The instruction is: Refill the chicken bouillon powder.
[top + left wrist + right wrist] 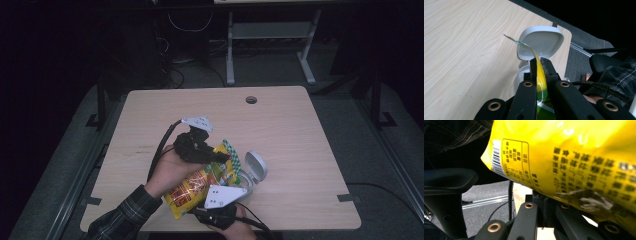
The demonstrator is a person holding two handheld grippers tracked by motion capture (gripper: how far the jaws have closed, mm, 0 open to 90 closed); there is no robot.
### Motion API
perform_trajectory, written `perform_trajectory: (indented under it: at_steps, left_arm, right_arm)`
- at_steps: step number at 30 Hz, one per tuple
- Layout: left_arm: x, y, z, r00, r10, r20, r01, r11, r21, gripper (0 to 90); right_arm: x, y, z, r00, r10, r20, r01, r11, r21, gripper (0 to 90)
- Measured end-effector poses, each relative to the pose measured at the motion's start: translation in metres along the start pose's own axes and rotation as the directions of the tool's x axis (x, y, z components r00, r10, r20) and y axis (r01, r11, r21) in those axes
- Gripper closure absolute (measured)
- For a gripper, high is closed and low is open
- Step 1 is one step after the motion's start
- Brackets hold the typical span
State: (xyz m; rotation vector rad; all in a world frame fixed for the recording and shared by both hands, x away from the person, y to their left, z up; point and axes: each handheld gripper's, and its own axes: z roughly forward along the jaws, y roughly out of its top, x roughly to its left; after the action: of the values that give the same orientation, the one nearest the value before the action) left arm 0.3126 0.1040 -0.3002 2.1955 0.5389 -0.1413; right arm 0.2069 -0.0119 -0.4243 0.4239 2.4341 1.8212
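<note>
Light wooden table [280, 125]; grey floor [360, 150]; dark room

Wooden table top [280, 125], light grain, round cable hole [251, 99] near the far edge. Dark tape tabs on the near edges: [92, 201] at left, [348, 197] at right. Behind the table, a pale metal desk frame [270, 45] on grey carpet, with loose dark cables [175, 75] just beside it. Black cable [385, 192] on the floor right of the table.

Left gripper [220, 159] and right gripper [227, 200] both clamped, close together
</note>
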Motion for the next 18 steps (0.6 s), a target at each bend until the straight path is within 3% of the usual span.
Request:
perform_trajectory:
  at_steps: [18]
  left_arm:
    - [-0.0012, 0.0099, 0.0063, 0.9998, -0.005, -0.017, 0.005, 0.9985, 0.055, 89.9]
  right_arm:
    - [-0.001, 0.002, -0.0025, 0.9999, 0.011, 0.0, -0.011, 1.0, -0.026, 90.0]
